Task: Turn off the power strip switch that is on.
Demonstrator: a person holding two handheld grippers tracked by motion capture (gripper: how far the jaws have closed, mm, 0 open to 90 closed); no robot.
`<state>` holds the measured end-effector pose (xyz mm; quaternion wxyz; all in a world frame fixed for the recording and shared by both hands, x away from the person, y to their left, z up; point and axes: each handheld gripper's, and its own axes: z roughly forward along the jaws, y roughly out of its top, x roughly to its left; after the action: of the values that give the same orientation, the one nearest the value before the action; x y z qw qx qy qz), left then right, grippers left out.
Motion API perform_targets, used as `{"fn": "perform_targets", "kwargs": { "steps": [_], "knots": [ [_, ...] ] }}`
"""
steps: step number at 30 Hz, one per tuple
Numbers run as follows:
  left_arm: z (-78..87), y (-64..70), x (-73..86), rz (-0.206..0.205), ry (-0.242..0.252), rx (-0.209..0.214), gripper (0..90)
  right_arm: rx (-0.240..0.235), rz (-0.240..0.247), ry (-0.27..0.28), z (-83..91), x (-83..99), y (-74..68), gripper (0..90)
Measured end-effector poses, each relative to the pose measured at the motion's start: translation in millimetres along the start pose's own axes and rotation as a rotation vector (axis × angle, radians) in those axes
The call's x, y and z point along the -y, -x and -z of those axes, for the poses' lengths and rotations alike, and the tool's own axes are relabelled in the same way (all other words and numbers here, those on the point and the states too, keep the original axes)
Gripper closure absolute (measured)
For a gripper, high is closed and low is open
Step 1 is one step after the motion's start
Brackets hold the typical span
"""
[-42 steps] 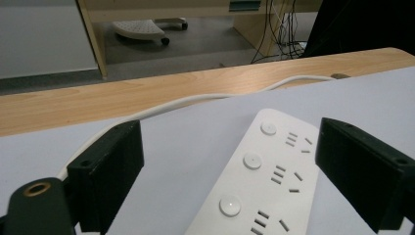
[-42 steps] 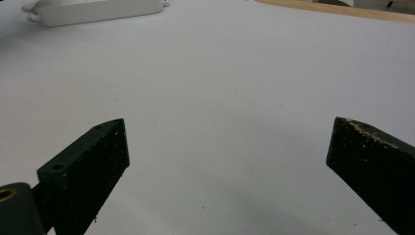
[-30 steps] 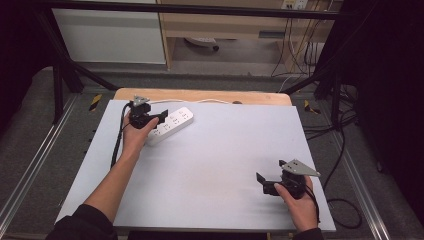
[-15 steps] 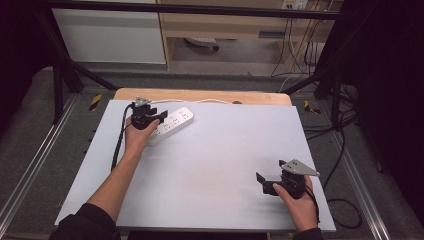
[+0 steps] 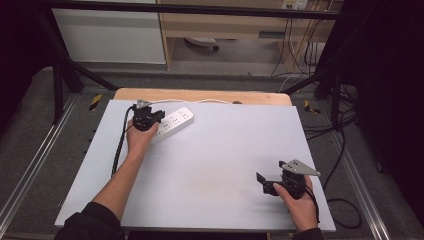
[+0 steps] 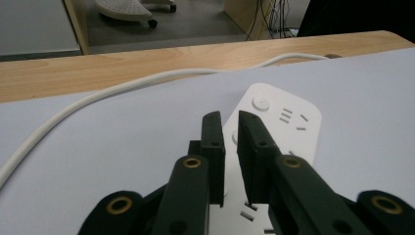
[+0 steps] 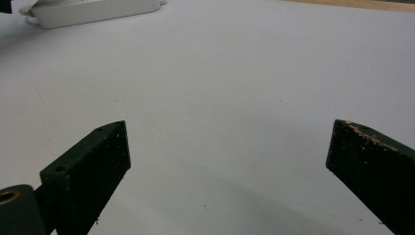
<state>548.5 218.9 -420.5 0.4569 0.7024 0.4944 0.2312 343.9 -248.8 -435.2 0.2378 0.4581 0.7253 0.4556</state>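
**Left gripper over the power strip, right gripper idle**

A white power strip [image 5: 172, 123] lies at the far left of the pale sheet [image 5: 220, 160] that covers the table, angled, with its white cord [image 6: 98, 95] curving off along the wooden edge [image 5: 200, 95] behind it. The left gripper [image 5: 146, 119] sits right over the near end of the strip. From its own view the two black jaws are drawn nearly together, a thin slit between them, with the strip's face and round button [image 6: 261, 103] showing just past the tips; I can't tell whether anything sits in that slit. The right gripper [image 5: 280, 180] rests near the front right corner of the sheet, well apart from the strip, jaws spread wide over bare sheet. A black cable [image 5: 120, 145] trails from the left gripper along the forearm [image 5: 120, 180]
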Motion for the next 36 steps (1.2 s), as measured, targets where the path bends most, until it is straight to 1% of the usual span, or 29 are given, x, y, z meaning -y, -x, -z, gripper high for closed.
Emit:
{"fn": "perform_targets", "kwargs": {
  "steps": [2, 4, 6, 7, 8, 10, 16, 23, 26, 28, 36],
  "knots": [
    [0.7, -0.9, 0.8, 0.001, 0.004, 0.011, 85.4, -0.001, 0.002, -0.002, -0.1, 0.1, -0.3, 3.1],
    [1.4, -1.7, 1.3, -0.01, 0.003, 0.005, 87.0, -0.003, 0.005, -0.004, -0.5, 0.1, -0.7, 3.1],
    [2.6, -3.5, 1.8, -0.014, 0.003, 0.003, 88.9, -0.004, 0.006, -0.004, -1.2, 0.0, -1.1, 3.1],
    [3.0, -4.3, 2.1, -0.009, 0.009, 0.001, 90.0, -0.004, 0.009, -0.005, -1.4, 0.0, -1.1, 3.1],
    [3.4, -5.2, 2.5, -0.001, 0.011, 0.003, 90.0, -0.005, 0.008, -0.005, -1.5, -0.1, -1.3, 3.1],
    [4.2, -7.0, 3.4, -0.006, 0.002, -0.002, 90.0, -0.006, 0.009, -0.008, -1.4, -0.2, -1.4, 3.1],
    [4.9, -8.7, 6.5, 0.01, -0.006, 0.001, 90.0, -0.009, 0.01, -0.016, -1.2, -0.4, -1.5, 3.1],
    [4.4, -8.9, 7.1, 0.008, -0.015, 0.001, 90.0, -0.008, 0.011, -0.019, -1.3, -0.6, -1.6, 3.0],
    [3.1, -8.9, 8.5, 0.005, -0.028, 0.006, 90.0, -0.009, 0.008, -0.017, -1.2, -0.7, -1.7, 3.0],
    [2.4, -8.8, 9.6, -0.006, -0.041, 0.008, 90.0, -0.009, 0.011, -0.019, -1.3, -0.5, -1.7, 3.0],
    [0.7, -9.2, 12.7, 0.0, -0.055, 0.006, 90.0, -0.012, 0.006, -0.02, -1.9, -0.7, -2.6, 3.1]
  ]
}}
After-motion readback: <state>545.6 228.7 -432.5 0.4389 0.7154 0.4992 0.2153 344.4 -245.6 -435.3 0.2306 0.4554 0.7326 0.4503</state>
